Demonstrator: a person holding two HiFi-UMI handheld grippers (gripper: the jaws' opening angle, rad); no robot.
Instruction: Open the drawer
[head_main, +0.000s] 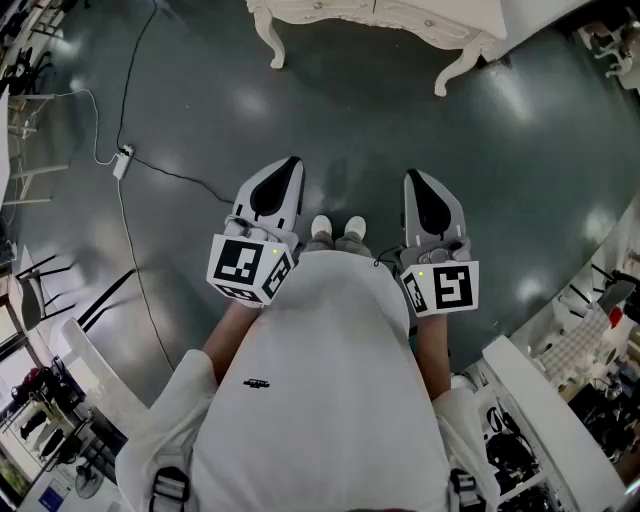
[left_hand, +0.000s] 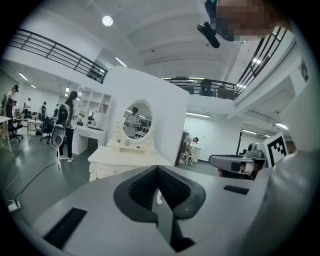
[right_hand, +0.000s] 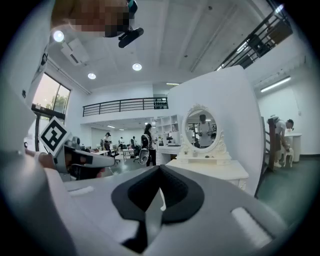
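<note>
facing white carved dresser (left_hand: 122, 156) | drawer (left_hand: 110, 171) seemingly closed | left gripper (left_hand: 158, 170), right gripper (right_hand: 160, 169) fingers pressed together

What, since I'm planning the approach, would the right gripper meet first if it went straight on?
Probably the white dressing table: the right gripper, jaws shut, points toward its front with only bare floor between. Depth is unclear; it might just pass its edge.

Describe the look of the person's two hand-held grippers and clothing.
The left hand-held gripper and right hand-held gripper are tapered grey-white shells with black ridged pads. Each bears a white cube with black square markers. The person wears a white shirt.
</note>
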